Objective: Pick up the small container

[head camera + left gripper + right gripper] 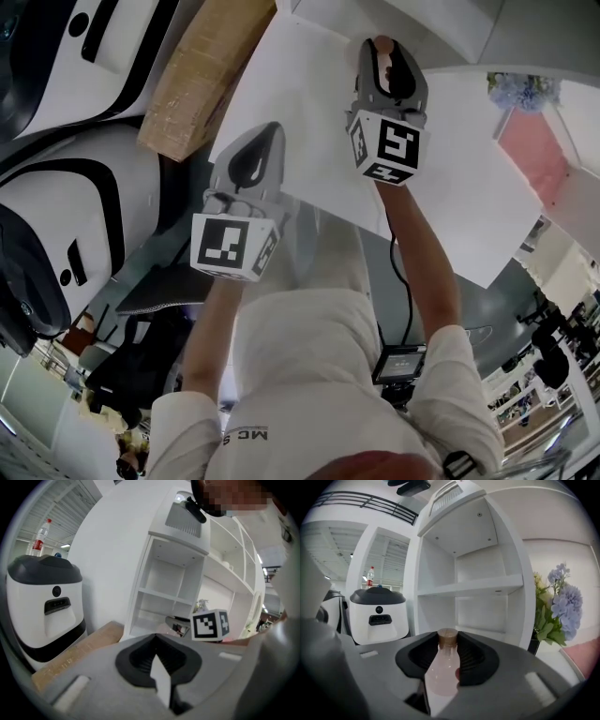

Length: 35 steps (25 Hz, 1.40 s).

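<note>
Two grippers are up in the air, and there is one small container in play. The right gripper point(387, 67) has it: the jaws are clamped on either side of the small container point(443, 670), which stands upright between the dark pads. It's a little bottle with a clear body that looks pale pink, narrowing to a short neck under a single brown, cork-like cap point(447, 638). From the head view only its top shows past the jaw tips. It's held in front of the one white shelf unit point(468, 590) and rests on none of its boards.

The left gripper point(251, 164) has its jaws together, and I see nothing between them. Each gripper carries one marker cube point(389, 145).

One bunch of blue-purple flowers point(562, 599) sits off the shelf unit's right side. At least two white-and-black machines point(75, 216) stand to its left, one with a red-labelled bottle point(370, 577) on top. One brown cardboard box point(202, 70) lies beside them.
</note>
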{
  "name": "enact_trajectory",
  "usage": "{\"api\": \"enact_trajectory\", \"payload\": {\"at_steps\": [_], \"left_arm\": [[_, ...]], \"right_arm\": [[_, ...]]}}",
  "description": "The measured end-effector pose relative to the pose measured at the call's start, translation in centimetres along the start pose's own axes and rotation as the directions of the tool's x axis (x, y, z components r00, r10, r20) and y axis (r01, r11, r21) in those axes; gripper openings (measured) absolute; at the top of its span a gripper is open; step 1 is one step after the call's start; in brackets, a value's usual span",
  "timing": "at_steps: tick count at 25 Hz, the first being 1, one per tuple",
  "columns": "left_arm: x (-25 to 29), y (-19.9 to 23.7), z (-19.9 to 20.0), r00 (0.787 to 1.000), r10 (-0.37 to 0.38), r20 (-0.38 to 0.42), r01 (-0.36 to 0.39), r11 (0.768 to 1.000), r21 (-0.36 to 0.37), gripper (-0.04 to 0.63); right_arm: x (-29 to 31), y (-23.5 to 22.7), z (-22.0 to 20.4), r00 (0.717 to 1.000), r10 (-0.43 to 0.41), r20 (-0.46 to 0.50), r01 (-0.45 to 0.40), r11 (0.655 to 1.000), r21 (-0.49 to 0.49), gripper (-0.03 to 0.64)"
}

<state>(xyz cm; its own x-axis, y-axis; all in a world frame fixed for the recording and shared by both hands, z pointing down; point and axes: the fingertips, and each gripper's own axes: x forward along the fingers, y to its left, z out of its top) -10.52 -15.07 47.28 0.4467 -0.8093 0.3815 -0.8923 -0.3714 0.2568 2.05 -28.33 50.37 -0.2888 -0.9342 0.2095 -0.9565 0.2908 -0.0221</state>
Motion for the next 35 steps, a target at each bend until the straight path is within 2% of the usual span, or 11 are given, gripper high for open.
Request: {"api": "enact_trajectory", "payload": {"at_steps": [8, 15, 20, 26, 35], "left_arm": [[-2.9, -2.2, 3.5, 0.999, -0.005, 0.041, 0.004, 1.000, 0.022, 0.002], [-5.4, -3.9, 6.2, 0.998, 0.000, 0.065, -0.004, 0.998, 0.062, 0.002], [-7.0, -5.5, 8.2, 0.996, -0.011, 0.093, 0.003, 0.997, 0.083, 0.002], [-8.2, -7.9, 10.5, 0.992, -0.060, 0.109, 0.047, 0.992, 0.115, 0.002], [-10.5, -10.2, 13.3, 0.987, -0.063, 0.146, 0.044, 0.991, 0.125, 0.002]], "right_arm": [[-6.3, 1.3, 6.4, 0.990, 0.133, 0.035, -0.132, 0.991, -0.038, 0.123], [-11.3, 1.9, 12.5, 0.968, 0.239, 0.074, -0.231, 0.968, -0.102, 0.121], [-15.0, 1.8, 15.2, 0.959, 0.275, 0.073, -0.266, 0.957, -0.118, 0.121], [-18.9, 1.6, 16.3, 0.952, 0.302, 0.042, -0.294, 0.946, -0.137, 0.121], [-23.9, 0.6, 18.4, 0.955, 0.292, 0.042, -0.287, 0.953, -0.096, 0.121]]}}
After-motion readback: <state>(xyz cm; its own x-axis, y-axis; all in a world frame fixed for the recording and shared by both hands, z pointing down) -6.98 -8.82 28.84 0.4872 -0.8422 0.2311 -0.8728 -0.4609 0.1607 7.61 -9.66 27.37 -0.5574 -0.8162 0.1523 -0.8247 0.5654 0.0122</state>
